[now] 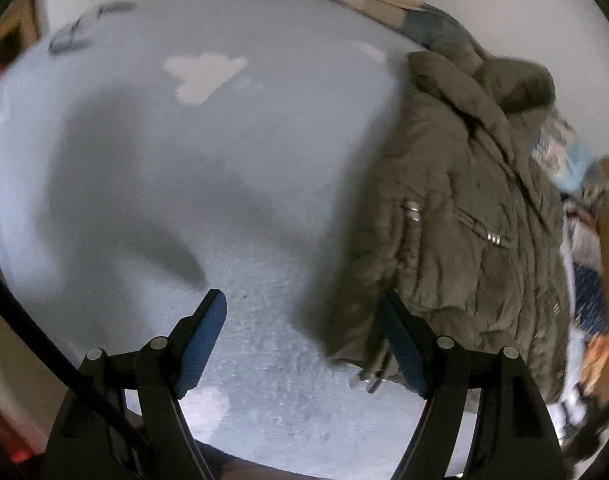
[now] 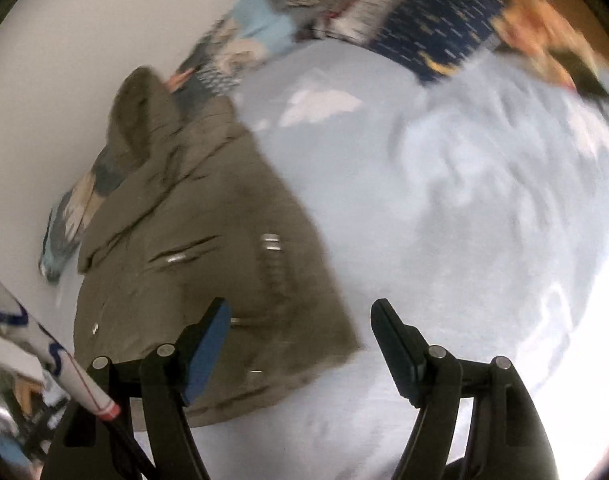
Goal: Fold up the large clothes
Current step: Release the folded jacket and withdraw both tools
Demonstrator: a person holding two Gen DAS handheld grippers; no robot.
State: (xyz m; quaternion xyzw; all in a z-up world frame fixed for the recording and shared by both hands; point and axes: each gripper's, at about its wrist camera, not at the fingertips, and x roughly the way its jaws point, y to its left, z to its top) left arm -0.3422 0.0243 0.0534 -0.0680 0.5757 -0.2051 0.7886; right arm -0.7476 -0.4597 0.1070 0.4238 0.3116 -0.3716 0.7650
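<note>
Garment: olive-green padded jacket with silver zip pulls, lying folded into a compact block on the pale blue fleece blanket with white cloud shapes.
Garment, left wrist view: at 2 to 4 o'clock; its lower corner reaches the right-hand pad of the left gripper.
Garment, right wrist view: jacket at 9 to 10 o'clock of the right gripper, running under its left-hand pad.
Left gripper state: jaws spread, nothing between the pads, only bare blanket.
Right gripper state: jaws spread, gripping nothing; the jacket's hem corner lies below the gap.
Edges: crumpled patterned bedding in navy, light blue and orange borders the blanket at 12 o'clock.
Open room: bare blanket at 1 to 4 o'clock of the right gripper.
Pose: both grippers pitched steeply down toward the blanket.
</note>
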